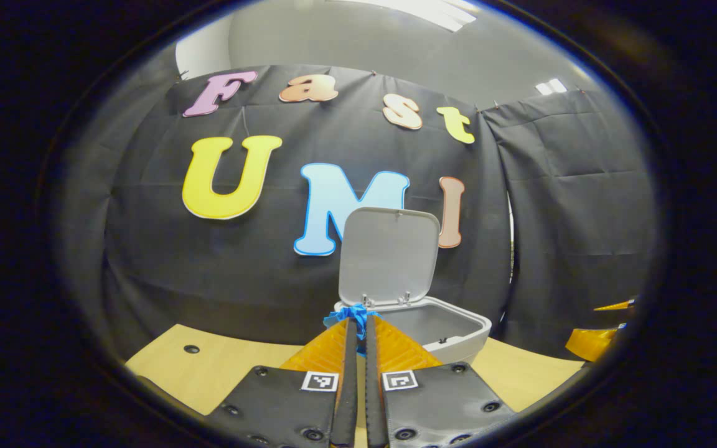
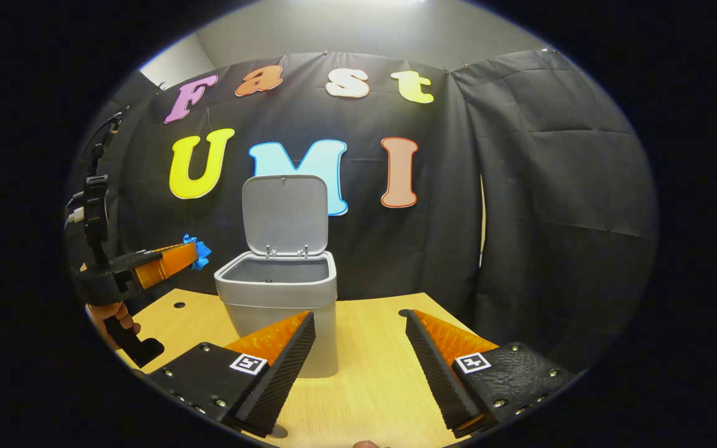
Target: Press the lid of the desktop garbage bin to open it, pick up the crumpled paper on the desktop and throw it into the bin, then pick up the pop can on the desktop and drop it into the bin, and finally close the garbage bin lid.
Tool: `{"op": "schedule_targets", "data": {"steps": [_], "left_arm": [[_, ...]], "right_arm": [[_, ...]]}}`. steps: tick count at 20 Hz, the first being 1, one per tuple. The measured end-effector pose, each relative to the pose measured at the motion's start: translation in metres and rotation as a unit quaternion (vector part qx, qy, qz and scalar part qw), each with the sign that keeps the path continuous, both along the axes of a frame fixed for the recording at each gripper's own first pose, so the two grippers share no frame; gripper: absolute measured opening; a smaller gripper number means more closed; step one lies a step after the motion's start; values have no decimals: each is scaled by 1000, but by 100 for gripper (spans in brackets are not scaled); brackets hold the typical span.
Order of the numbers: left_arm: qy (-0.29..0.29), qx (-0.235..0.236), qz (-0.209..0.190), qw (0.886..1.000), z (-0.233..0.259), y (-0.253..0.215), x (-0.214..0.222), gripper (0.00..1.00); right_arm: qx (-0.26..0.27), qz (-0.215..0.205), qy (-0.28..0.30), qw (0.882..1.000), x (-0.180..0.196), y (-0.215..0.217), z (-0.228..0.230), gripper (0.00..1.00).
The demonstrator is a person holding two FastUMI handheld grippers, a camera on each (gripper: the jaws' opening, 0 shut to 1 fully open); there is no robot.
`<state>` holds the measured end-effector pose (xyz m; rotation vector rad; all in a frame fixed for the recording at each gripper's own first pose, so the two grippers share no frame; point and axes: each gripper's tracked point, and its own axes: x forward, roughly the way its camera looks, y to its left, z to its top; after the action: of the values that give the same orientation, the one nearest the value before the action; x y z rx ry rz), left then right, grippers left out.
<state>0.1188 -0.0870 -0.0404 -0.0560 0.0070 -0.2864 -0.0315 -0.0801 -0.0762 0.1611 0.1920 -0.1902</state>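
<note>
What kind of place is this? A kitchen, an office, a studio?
Probably a small recording booth rather than a lived-in room: black cloth hangs as the walls, a bare wooden table holds a grey bin with its lid up, and a hand holds a gripper.

Left gripper view looks level along its fingers, close to the open bin (image 1: pixel 414 311), from the bin's left. Right gripper view faces the bin (image 2: pixel 281 292) front-on from farther back above the table (image 2: pixel 371 367). Both share bin and table.
</note>
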Motion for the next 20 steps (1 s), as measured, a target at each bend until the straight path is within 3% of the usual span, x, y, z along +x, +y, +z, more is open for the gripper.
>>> {"op": "schedule_targets", "data": {"steps": [6, 12, 15, 19, 20], "left_arm": [[-1, 7, -26, 1000, -6, -33, 26, 14], [26, 15, -18, 999, -23, -36, 40, 12], [36, 17, -13, 999, -29, -33, 43, 20], [40, 12, -13, 999, -31, -32, 42, 22], [43, 12, -14, 999, -33, -32, 43, 30]], "right_arm": [[-3, -23, 18, 1000, -11, -12, -7, 94], [-5, -18, 12, 1000, -9, -7, -3, 94], [-11, -12, 14, 1000, -9, -1, -4, 94], [-8, -5, 12, 1000, -10, 1, -3, 94], [-7, -4, 11, 1000, -10, 2, -3, 94]]}}
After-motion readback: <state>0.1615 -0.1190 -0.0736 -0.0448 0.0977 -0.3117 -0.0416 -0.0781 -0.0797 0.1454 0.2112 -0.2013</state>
